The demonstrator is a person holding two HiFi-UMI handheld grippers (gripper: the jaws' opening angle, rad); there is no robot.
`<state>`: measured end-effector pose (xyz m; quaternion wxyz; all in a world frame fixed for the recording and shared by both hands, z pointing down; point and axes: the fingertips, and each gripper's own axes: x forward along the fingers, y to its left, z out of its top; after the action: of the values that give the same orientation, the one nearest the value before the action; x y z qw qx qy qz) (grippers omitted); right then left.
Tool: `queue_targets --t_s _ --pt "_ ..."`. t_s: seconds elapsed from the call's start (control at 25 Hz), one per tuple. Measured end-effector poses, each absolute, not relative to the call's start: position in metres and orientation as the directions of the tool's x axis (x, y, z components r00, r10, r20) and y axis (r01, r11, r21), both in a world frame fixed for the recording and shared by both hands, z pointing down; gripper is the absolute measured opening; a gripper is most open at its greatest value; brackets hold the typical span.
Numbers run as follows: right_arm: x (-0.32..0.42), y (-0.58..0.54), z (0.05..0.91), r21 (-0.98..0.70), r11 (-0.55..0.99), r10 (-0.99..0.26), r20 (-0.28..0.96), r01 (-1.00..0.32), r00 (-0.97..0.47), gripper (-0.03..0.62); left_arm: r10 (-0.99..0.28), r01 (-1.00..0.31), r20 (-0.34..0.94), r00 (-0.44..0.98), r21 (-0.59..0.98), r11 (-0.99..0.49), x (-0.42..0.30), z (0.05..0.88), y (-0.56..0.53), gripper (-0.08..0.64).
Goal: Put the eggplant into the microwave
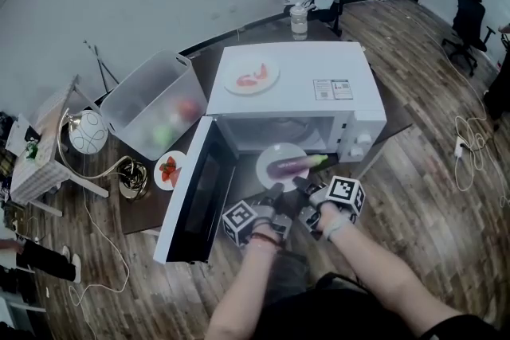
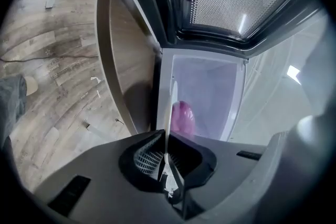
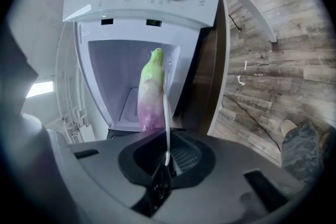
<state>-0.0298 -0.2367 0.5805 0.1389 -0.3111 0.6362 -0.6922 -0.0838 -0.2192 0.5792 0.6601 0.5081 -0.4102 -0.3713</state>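
- One eggplant [image 1: 293, 165], purple with a green tip, lies on the white plate [image 1: 269, 156] that we hold at the open mouth of the microwave [image 1: 295, 95].
- Our left gripper [image 1: 275, 191] pinches the plate's near rim, jaws closed on it.
- Our right gripper [image 1: 307, 185] clamps the same rim just beside it.
- Its door [image 1: 195, 199] hangs open at our left.
- Beyond the door stands a clear bin [image 1: 151, 103].

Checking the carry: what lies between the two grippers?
A white plate bearing the eggplant; the left gripper and right gripper each pinch its near rim. The head view shows it.
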Motion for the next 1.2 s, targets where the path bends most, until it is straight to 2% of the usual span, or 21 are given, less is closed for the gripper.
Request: queue_targets --t_s 0.8,0.96,1.2 --pt "-0.042 -0.288 0.575 -0.972 -0.168 -0.618 0.233 -0.164 -0.751 0.014 -0.898 0.085 0.125 0.421 0.981 0.176 -0.094 0.569 -0.271 0.031" --pt "-0.043 -0.294 0.576 -0.971 -0.172 -0.626 0.238 -0.166 -0.743 0.014 -0.895 0.080 0.112 0.432 0.984 0.162 -0.096 0.569 -0.275 0.084" --pt "-0.044 -0.304 0.576 -0.969 -0.180 -0.634 0.246 -0.169 -0.733 0.014 -0.874 0.065 0.110 0.473 0.985 0.159 -0.090 0.568 -0.274 0.100"
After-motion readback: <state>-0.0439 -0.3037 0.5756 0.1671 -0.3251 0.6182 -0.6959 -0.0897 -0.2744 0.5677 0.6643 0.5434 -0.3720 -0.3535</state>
